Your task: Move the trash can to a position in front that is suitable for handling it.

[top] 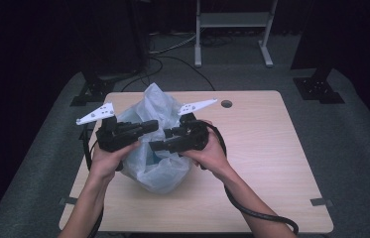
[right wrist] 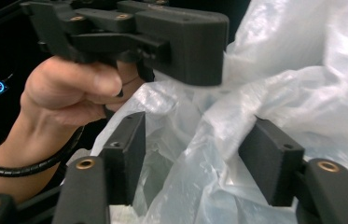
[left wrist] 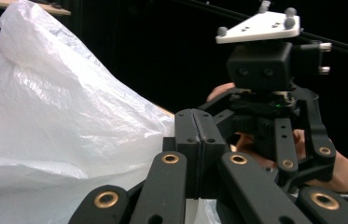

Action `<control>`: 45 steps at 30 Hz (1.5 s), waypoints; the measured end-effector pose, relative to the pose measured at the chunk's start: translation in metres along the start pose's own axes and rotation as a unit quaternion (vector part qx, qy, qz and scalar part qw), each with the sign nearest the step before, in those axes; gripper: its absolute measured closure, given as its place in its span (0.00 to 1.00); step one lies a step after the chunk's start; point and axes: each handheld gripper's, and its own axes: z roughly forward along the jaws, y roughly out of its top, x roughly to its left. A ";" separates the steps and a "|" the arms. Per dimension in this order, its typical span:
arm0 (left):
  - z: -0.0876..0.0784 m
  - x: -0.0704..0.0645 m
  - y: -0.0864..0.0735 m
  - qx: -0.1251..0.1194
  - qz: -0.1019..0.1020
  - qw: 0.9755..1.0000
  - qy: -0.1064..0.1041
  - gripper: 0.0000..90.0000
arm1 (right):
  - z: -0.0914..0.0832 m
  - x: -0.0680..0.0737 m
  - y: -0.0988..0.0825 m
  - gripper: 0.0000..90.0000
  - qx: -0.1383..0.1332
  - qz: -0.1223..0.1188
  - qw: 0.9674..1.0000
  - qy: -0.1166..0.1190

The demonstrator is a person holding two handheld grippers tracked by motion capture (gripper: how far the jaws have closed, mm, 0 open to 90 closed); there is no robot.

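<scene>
Your table point(top: 272, 163) is bare light wood, and the bag point(top: 158, 168) stands on its left half, near you, between your two hands. It is a thin, whitish, see-through plastic bag, rumpled, with a peak of film rising on the far side and something bluish showing faintly through its middle; what that is I cannot tell.

Expect the bag to weigh almost nothing and to have no stiffness at all: the film will fold, slide and billow rather than hold a shape. It looks slick, so a shallow nip on a single layer may slip out. It could also tear or stretch if both hands pull hard apart. A gathered fold or the bunched rim at the mouth is likely your safest hold, with several layers between the pads.

Your left gripper point(top: 145, 128) sits at the bag's upper left with its jaws pressed together. In the left gripper view point(left wrist: 195, 140) the two pads meet face to face, and I see no film caught between them, though the bag point(left wrist: 69, 116) lies just beside them.

Your right gripper point(top: 160, 144) is at the bag's upper right, jaws spread. In the right gripper view point(right wrist: 199, 163) crumpled film point(right wrist: 209, 140) sits between the pads without being squeezed, so that is a ready fold to close on.
</scene>
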 end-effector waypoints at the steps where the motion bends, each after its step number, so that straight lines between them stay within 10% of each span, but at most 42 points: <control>1: 0.001 -0.001 0.000 0.001 0.001 1.000 -0.001 1.00 | 0.002 0.000 0.001 0.43 0.002 0.000 1.000 0.000; 6: 0.006 -0.005 0.001 0.003 0.006 1.000 -0.010 1.00 | 0.009 0.004 0.005 0.47 0.009 -0.007 1.000 -0.017; 17: 0.006 -0.008 0.003 -0.010 0.003 1.000 -0.018 0.99 | 0.013 0.011 0.008 0.97 0.014 -0.012 0.999 -0.046; 30: -0.019 -0.005 -0.001 -0.033 -0.015 0.999 0.012 0.61 | 0.000 -0.015 0.004 0.99 -0.024 0.083 0.996 0.017; 45: -0.052 -0.012 -0.015 -0.046 0.001 0.996 0.080 0.29 | -0.016 -0.030 0.012 0.99 -0.061 0.123 0.990 0.037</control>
